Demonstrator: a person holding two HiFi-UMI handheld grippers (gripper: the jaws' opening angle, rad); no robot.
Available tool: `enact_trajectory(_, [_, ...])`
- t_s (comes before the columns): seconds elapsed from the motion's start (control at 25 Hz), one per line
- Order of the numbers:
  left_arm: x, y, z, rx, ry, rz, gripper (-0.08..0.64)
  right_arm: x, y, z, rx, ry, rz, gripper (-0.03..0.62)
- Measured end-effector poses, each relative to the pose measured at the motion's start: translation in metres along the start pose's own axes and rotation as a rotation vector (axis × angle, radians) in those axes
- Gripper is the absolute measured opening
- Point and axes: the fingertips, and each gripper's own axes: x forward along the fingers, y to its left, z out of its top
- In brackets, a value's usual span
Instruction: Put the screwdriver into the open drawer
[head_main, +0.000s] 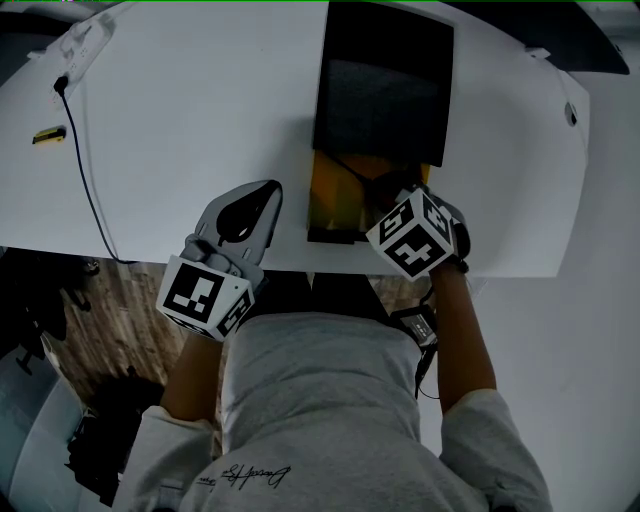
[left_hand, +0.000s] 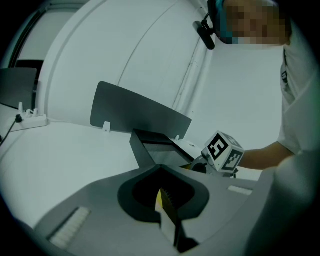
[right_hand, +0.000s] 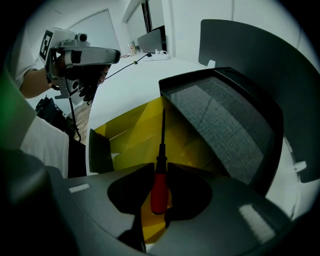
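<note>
right hand-held gripper (right_hand: 160, 167): grasping screwdriver (right_hand: 159, 186) by red handle, pointed steeply down so its shaft aims into open drawer (right_hand: 127, 131) | screwdriver: held over drawer, not lying in it | left hand-held gripper (left_hand: 161, 197): clenched, empty, kept aside over bench (head_main: 200, 120)

The grey left gripper (left_hand: 165, 205) points shallowly forward, jaws together. The grey right gripper (right_hand: 160, 170) points steeply down, gripping a red-handled screwdriver (right_hand: 158, 189).
</note>
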Motion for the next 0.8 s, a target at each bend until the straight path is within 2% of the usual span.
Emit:
enact_trajectory(0.16, [-0.0016,0.0015,-0.0013,0.020,-0.001,0.006,0.000,0.0029,-0.0002,-0.0021,-0.002,0.022,0.005,0.101])
enact_trajectory(0.8, [-0.0032,0.0026,-0.0077,0.016,0.009,0.005,0.000,0.0054,0.0001,-0.0026,-0.019,0.065,0.005,0.104])
